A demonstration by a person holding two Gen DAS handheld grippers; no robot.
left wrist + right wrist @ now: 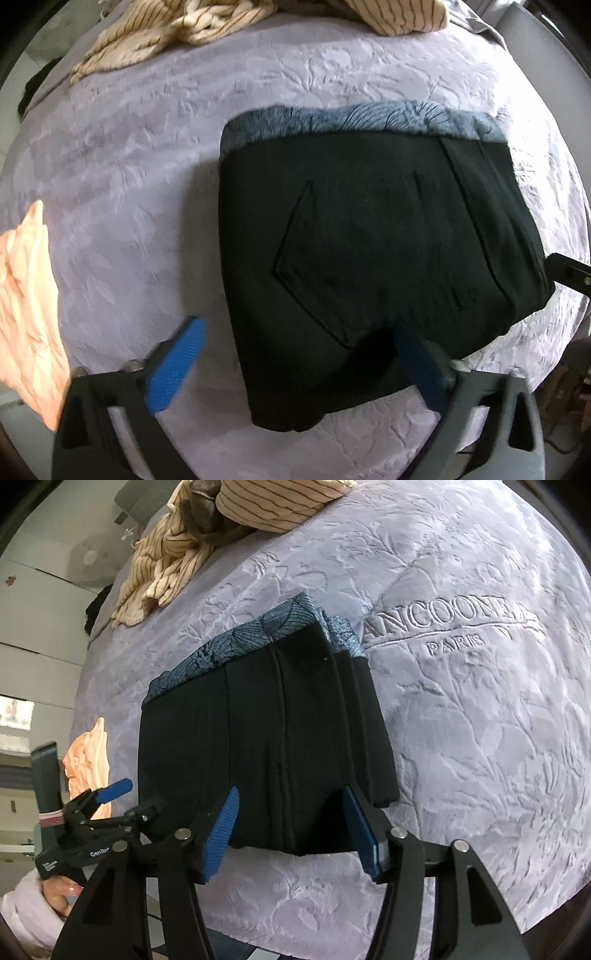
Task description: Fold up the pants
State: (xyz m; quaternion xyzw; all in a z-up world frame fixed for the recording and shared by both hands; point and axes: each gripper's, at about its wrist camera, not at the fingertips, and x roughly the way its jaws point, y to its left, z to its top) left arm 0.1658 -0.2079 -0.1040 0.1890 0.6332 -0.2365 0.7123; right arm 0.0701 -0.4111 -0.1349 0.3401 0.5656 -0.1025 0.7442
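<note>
Jaws on my left gripper [291,365] stand wide, straddling the near edge of the folded black pants [369,240] at frame centre; my right gripper [291,827] is half open over the same bundle, gripping nothing. I judge the fold finished, so I lift both straight off without snagging cloth. Behind, the lavender blanket [147,147] and striped garment [166,29] stay clear.

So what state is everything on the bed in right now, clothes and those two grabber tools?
Black pants: folded into a compact stack, lying flat.
Blue patterned cloth: folded, under the pants.
Striped garment: crumpled, unfolded.
Peach garment: bunched at the bed's edge.
Purple blanket: spread flat.
Left gripper: open, holding nothing.
Right gripper: open, holding nothing.
</note>
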